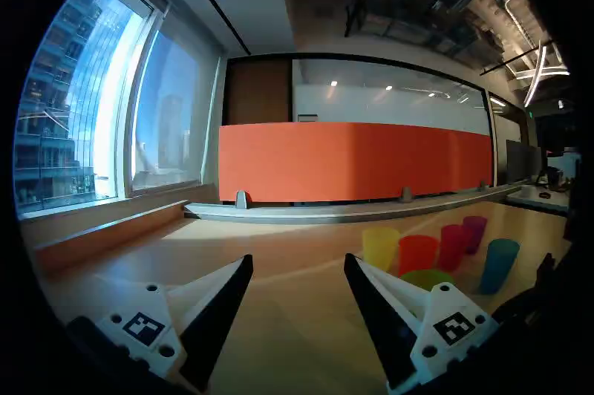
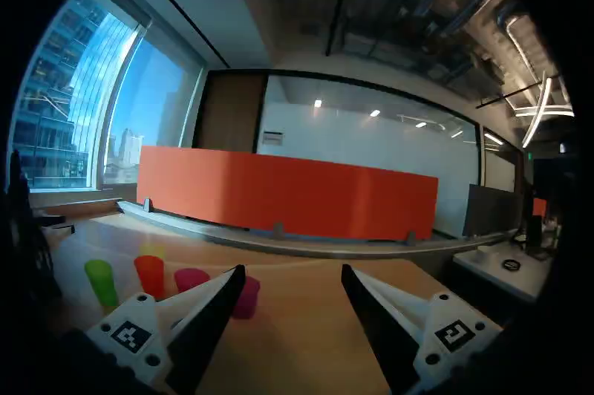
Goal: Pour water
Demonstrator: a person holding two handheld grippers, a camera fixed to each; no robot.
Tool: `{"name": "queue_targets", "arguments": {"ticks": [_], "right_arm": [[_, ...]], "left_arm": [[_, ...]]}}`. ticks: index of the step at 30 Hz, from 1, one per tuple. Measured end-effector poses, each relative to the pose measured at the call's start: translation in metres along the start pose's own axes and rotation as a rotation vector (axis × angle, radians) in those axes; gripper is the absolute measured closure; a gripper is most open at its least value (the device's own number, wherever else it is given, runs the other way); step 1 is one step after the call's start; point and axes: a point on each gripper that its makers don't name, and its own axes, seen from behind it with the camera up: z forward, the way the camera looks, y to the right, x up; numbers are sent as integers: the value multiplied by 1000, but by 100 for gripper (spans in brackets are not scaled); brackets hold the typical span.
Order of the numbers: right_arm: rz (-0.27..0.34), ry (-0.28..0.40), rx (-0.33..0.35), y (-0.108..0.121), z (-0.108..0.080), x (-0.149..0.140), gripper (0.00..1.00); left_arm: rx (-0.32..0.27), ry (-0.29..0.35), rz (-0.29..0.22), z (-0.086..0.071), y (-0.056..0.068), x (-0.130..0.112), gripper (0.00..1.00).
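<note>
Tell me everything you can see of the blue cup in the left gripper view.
The blue cup is a plain, slightly see-through tumbler, plastic by its look, wider at the rim than at the base. It stands upright, mouth up, on the wooden table, at the right end of the other coloured cups. It seems to touch only the table. Its contents cannot be told.

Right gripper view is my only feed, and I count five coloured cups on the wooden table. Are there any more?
Observer: Yes, the left gripper view adds a sixth, a teal cup, at the right end of the group.
Operator: Is the other claw holding one?
Observer: No. The left gripper is open, with bare table between its fingers.
Operator: Which cup is closest to it?
Observer: The green cup appears nearest, partly behind one finger.
</note>
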Motion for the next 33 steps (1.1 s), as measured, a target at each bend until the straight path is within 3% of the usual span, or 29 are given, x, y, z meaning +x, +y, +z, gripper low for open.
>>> {"name": "queue_targets", "arguments": {"ticks": [9,17,24,33], "right_arm": [[-29,34,-16,-1,14,-13,0],[36,48,-43,3,25,-31,0],[80,-7,-73,16,28,-65,0],[132,8,-59,21,31,-71,0]], "left_arm": [[0,0,0,-1,0,-1,9],[0,0,0,-1,0,0,9],[0,0,0,-1,0,0,9],[0,0,0,-1,0,0,9]]}}
